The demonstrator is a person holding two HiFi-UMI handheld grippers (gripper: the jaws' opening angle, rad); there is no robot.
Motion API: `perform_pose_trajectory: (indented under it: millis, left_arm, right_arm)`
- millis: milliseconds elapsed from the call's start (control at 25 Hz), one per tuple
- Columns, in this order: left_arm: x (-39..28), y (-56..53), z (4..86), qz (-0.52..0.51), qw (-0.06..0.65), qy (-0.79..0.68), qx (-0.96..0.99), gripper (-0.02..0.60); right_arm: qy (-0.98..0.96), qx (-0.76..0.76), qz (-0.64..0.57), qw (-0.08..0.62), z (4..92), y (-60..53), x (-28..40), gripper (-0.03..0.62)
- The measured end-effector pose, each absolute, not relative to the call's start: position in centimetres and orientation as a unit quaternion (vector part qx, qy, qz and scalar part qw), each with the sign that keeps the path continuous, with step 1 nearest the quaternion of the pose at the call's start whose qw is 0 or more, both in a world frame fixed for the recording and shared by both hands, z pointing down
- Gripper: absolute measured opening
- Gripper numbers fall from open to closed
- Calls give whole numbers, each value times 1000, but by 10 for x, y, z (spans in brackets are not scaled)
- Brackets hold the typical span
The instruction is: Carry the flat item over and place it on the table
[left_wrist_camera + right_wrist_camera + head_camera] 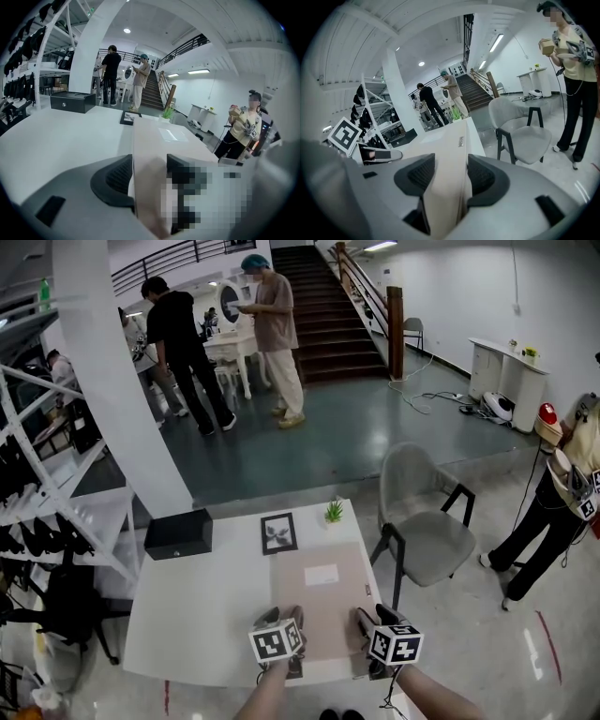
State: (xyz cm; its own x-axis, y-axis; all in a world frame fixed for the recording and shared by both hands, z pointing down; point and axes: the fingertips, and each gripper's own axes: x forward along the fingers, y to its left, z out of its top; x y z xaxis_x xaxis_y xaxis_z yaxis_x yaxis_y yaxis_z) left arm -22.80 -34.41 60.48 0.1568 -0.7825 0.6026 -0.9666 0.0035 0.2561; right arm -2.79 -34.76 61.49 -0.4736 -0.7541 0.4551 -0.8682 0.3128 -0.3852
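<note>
**Gripping the flat item only at its near edge left the far end unguarded**

You had the left claw [147,169] and the right claw [451,177] each closed on the near edge of the flat item [323,601], one toward each near corner, with the sheet pinched between both pairs of jaws. The item stretched away from you over the right part of the white surface [197,615]. It lay on the surface or just above it; I could not tell which.

Its far edge sat close to the picture frame [278,532] and the small plant [334,512], while the black box [178,533] stood well apart at the far left. Any push farther would probably have nudged the frame or tipped the plant.

The item's right edge ran near the surface's right side, above the chair [427,531], so a release with it skewed right could have let it slide off. Opening one claw before the other might have twisted it. Lifting it by that one edge could have made it sag.
</note>
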Motion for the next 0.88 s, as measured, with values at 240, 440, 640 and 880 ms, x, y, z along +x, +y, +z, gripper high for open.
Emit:
perform_pose_trajectory:
  millis: [240, 440, 640, 880]
  left_arm:
    - [-234, -345, 593, 126, 314, -639, 691, 227]
    - [-233, -338, 579, 145, 285, -635, 703, 225]
    - [-231, -329, 563, 137, 260, -633, 716, 189]
    - [-229, -315, 537, 128, 230, -633, 728, 157]
  right_arm:
    - [-814, 503, 273, 99, 603, -347, -27, 218]
    - [-824, 498, 254, 89, 584, -347, -26, 218]
    - [-838, 490, 226, 79, 559, -341, -25, 202]
    - [-852, 478, 210, 48, 525, -327, -28, 174]
